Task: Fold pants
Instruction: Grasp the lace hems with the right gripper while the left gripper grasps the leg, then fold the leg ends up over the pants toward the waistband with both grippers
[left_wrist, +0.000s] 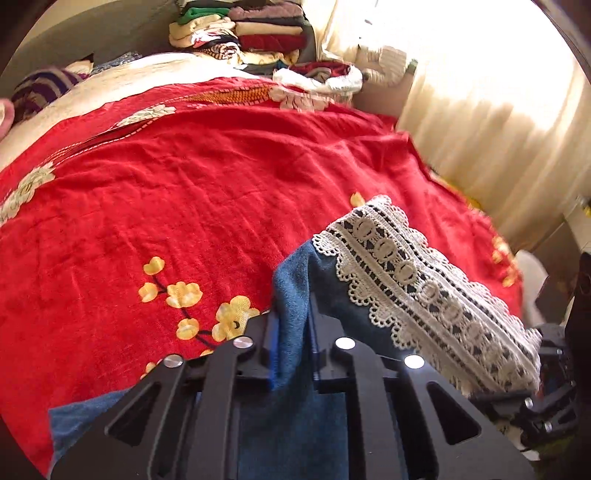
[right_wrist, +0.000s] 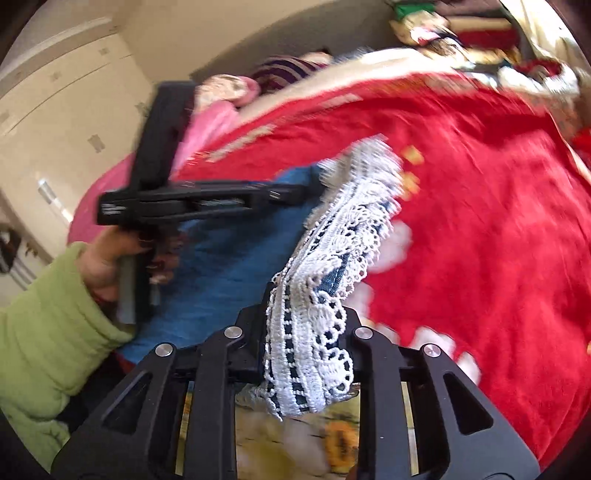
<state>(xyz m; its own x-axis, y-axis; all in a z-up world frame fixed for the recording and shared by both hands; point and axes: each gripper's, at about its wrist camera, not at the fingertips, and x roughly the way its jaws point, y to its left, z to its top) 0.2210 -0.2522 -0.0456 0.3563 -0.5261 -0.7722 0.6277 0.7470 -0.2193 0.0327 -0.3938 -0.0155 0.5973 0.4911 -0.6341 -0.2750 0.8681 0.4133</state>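
Both my left gripper (left_wrist: 291, 354) and right gripper (right_wrist: 306, 332) pinch the pants (left_wrist: 295, 280) over a red blanket (left_wrist: 184, 192), folded clothes (left_wrist: 255, 33) stacked beyond.

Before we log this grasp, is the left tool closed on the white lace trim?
No, the left tool pinches plain blue denim pants beside the lace trim.

No words, labels or numbers can be read anywhere (both views checked).

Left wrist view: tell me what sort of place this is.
Most likely a bedroom: a red bedspread covers a bed, folded clothes are stacked at its far end, and a curtain hangs beside it.
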